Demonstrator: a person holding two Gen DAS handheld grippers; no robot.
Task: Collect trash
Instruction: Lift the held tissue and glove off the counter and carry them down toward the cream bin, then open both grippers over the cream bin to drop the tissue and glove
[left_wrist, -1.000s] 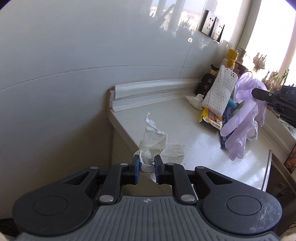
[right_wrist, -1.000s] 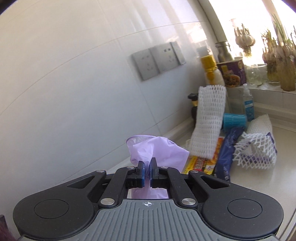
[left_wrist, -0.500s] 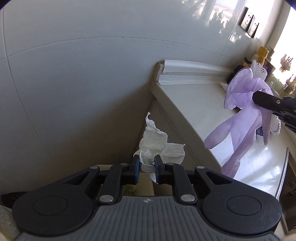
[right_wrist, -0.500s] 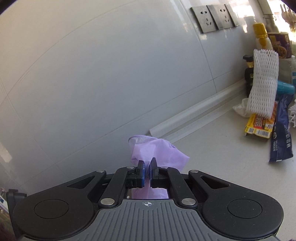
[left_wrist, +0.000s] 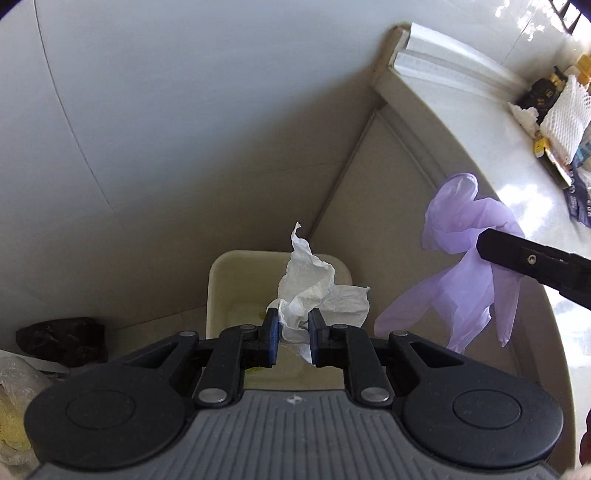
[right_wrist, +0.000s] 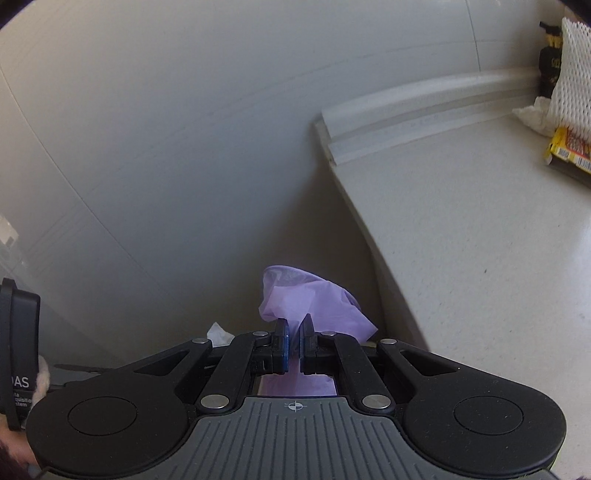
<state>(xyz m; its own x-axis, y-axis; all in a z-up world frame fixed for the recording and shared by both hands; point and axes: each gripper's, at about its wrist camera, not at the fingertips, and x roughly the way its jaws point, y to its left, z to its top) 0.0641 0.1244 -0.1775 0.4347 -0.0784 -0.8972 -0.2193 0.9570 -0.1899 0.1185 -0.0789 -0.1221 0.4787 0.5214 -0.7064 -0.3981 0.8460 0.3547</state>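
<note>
The cream bin (left_wrist: 218, 291) stands on the floor below the counter's (left_wrist: 517, 206) left end, and the drop will go best if each piece hangs squarely over its mouth before the jaws part, since both are light and could drift onto the floor. The left gripper (left_wrist: 291, 334) points steeply down over the bin, clamped on a crumpled white tissue (left_wrist: 314, 284). To its right, the right gripper (right_wrist: 293, 341) tilts down, pinching a limp purple glove (left_wrist: 465, 266) beside the counter edge.
</note>
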